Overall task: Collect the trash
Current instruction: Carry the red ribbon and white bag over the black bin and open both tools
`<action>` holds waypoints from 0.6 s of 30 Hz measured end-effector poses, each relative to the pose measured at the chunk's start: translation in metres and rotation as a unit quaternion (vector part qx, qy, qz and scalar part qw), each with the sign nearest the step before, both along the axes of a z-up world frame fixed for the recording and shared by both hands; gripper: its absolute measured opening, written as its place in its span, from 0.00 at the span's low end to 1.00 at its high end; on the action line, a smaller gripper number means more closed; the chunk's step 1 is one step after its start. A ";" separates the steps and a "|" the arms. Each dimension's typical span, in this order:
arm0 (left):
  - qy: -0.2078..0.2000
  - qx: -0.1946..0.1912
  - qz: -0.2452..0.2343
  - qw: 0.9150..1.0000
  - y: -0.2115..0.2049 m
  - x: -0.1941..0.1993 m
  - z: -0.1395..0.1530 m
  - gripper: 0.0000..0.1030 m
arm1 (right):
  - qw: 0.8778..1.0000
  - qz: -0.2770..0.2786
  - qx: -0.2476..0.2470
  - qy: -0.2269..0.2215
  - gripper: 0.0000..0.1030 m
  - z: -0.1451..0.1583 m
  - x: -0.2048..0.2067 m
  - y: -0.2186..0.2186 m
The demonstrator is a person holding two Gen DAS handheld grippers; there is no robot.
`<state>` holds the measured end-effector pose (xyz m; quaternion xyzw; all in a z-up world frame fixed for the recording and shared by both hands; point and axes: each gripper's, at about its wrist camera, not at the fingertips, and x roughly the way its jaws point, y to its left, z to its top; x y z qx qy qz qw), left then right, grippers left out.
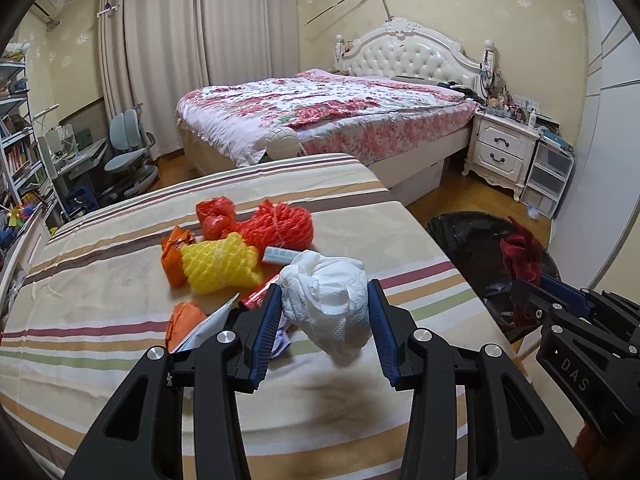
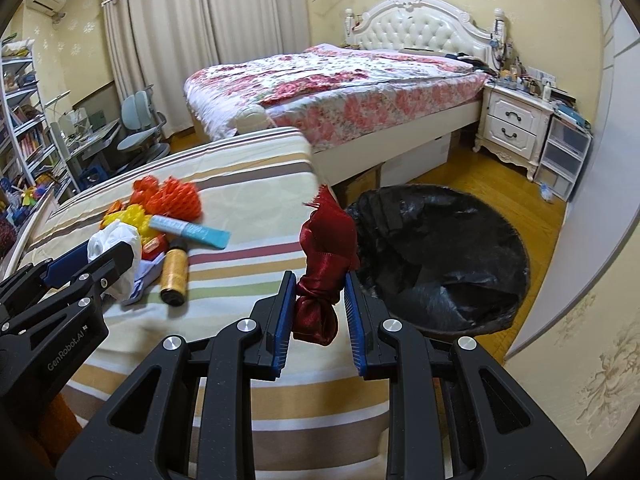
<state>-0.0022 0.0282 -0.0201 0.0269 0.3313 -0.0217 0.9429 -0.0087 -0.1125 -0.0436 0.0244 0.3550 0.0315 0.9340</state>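
Note:
My left gripper [image 1: 325, 296] is shut on a crumpled white tissue [image 1: 326, 300], held above the striped tablecloth [image 1: 100, 312]. My right gripper [image 2: 318, 280] is shut on a dark red ribbon [image 2: 326, 252], held at the table's right edge beside a bin lined with a black bag [image 2: 440, 256]. The ribbon [image 1: 520, 256] and bin [image 1: 472, 232] also show in the left wrist view. On the table lie a yellow foam net [image 1: 220, 266], an orange foam net [image 1: 276, 224], a red bag [image 1: 214, 214], orange wrappers [image 1: 174, 256], a blue tube [image 2: 192, 232] and a gold bottle [image 2: 174, 274].
A bed with a floral cover [image 1: 320, 116] stands behind the table. A white nightstand [image 2: 516, 128] and plastic drawers [image 2: 566, 160] are at the right wall. A desk chair [image 1: 128, 152] and bookshelves [image 1: 16, 140] are at the left. The floor is wood [image 2: 472, 176].

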 end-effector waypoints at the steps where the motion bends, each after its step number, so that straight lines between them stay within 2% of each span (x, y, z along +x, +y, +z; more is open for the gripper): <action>1: 0.000 -0.001 -0.006 1.000 -0.005 0.004 0.000 0.42 | 1.000 -0.007 -0.002 -0.002 0.24 0.001 0.003 -0.006; 8: -0.006 0.005 -0.043 0.999 -0.045 0.033 -0.001 0.42 | 0.999 -0.047 -0.007 -0.005 0.24 0.006 0.024 -0.042; 18: -0.007 0.016 -0.068 0.998 -0.090 0.078 -0.010 0.42 | 0.997 -0.080 -0.014 0.009 0.24 -0.004 0.058 -0.082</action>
